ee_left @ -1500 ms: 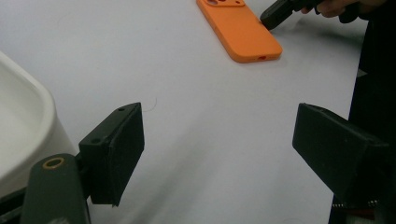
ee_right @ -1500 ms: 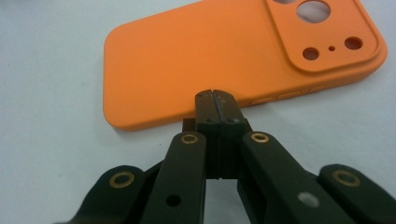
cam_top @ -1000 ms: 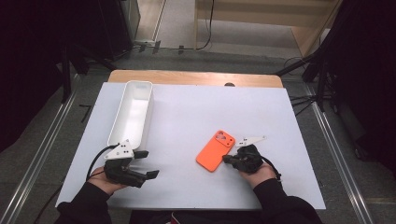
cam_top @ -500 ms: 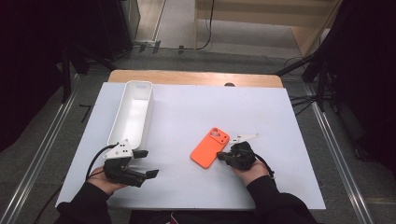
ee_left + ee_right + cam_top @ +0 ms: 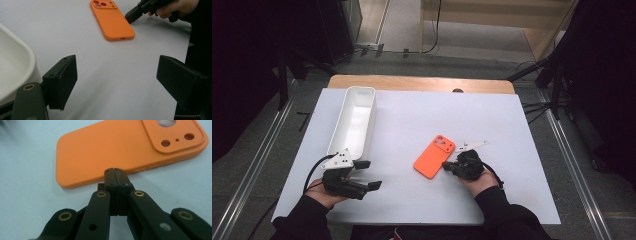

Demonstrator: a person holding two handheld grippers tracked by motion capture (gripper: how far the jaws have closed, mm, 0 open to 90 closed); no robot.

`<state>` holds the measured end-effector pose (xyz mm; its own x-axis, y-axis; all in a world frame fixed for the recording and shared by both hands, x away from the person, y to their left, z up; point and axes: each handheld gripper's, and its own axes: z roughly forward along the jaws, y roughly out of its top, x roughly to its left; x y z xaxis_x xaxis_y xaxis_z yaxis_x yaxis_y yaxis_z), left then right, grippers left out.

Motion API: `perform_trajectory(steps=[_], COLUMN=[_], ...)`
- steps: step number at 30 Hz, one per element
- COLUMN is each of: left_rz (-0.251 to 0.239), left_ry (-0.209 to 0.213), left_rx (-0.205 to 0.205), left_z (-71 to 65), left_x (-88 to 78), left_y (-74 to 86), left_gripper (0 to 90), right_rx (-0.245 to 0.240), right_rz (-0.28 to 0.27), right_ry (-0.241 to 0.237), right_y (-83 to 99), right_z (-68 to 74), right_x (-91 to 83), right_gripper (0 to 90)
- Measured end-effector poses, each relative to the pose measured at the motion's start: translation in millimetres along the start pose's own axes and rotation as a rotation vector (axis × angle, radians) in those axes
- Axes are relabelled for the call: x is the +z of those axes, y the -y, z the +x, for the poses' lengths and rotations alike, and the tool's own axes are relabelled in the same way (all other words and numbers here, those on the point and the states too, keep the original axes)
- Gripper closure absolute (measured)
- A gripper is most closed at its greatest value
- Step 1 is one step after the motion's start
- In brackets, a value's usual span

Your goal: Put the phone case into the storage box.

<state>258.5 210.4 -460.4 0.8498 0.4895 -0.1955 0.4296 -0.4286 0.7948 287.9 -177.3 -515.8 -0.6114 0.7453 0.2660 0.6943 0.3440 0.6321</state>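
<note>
Right tongs [image 5: 115, 173] pressed shut against orange phone case [image 5: 120, 147], left tongs [image 5: 117, 82] gaping, empty.

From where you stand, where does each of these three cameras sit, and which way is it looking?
High view: above the person's side, facing forward and down on the white table; shows both forearms, the left gripper and the right gripper.
Left gripper view: rides that gripper, looking between its open black jaws across the table.
Right gripper view: rides that gripper, looking along its shut jaws.
Shared: all three see the flat orange phone case.
</note>
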Motion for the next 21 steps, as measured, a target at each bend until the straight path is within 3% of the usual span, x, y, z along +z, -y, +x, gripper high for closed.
perform_trajectory(steps=[7, 10, 16, 21], left_rz=[0.007, 0.003, 0.013, 0.005], left_ry=[0.009, 0.009, 0.007, 0.023], left_rx=[-0.017, -0.025, -0.027, -0.047], left_z=[0.4, 0.4, 0.7, 0.1], left_x=[0.1, -0.2, 0.1, -0.9], left_y=[-0.3, -0.6, -0.5, -1.6], left_gripper=[16.9, 16.9, 16.8, 16.9], right_rx=[0.020, 0.020, -0.006, -0.014], right_rz=[-0.056, -0.078, -0.119, -0.141], right_ry=[-0.021, -0.041, -0.071, -0.087], right_y=[-4.7, -6.3, -6.8, -3.1], right_z=[-2.8, -4.5, -7.6, -9.1], right_x=[-16.5, -23.5, -36.5, -49.5], right_gripper=[81.9, 71.5, 41.1, 33.5])
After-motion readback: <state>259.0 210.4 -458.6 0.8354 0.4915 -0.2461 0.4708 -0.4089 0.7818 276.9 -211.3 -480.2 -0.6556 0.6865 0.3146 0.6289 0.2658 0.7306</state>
